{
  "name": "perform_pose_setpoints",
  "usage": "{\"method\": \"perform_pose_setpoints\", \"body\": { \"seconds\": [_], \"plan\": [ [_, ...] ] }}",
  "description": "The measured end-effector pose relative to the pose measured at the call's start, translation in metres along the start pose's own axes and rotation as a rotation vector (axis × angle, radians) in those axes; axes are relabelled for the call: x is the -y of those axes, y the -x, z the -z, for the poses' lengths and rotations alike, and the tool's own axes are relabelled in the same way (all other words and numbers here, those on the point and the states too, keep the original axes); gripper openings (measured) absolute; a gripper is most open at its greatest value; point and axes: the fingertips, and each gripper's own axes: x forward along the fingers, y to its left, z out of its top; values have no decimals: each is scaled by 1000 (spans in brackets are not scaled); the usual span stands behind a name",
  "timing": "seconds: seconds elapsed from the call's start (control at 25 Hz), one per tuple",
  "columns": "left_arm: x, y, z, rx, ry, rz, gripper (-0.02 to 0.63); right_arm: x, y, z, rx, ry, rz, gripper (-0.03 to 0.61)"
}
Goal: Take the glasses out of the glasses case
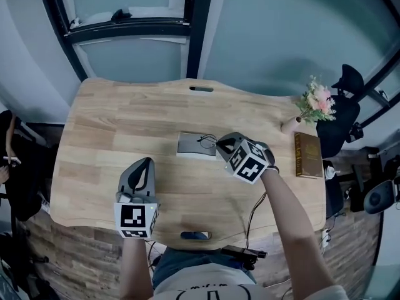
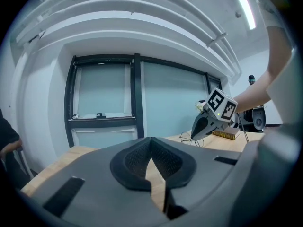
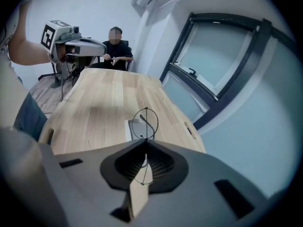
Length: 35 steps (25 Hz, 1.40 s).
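A thin wire-framed pair of glasses hangs just above the open grey glasses case near the middle of the wooden table. My right gripper is shut on the frame, with one round lens sticking out past its tips. In the left gripper view the right gripper shows with the glasses at its tip. My left gripper is raised over the near left of the table, shut with nothing in it, apart from the case.
A brown book and a small vase of flowers stand at the table's right edge, with a dark office chair beyond. A person sits past the left end. A cable slot lies at the far edge.
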Motion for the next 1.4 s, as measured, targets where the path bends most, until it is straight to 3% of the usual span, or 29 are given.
{"method": "perform_pose_setpoints", "body": {
  "seconds": [0.36, 0.84, 1.04, 1.28, 1.4],
  "plan": [
    [26, -5, -7, 5, -29, 22, 15, 24, 49, 78, 5, -249, 92, 20],
    [38, -26, 14, -66, -47, 57, 15, -25, -13, 161, -218, -337, -62, 21],
    [34, -30, 27, -102, -43, 47, 15, -30, -35, 185, -280, -361, -88, 21],
    [35, -31, 31, -115, -41, 41, 15, -29, -41, 191, -286, -363, -78, 26],
    [39, -28, 31, -131, -42, 44, 15, -23, -30, 184, -248, -376, -55, 105]
  ]
}}
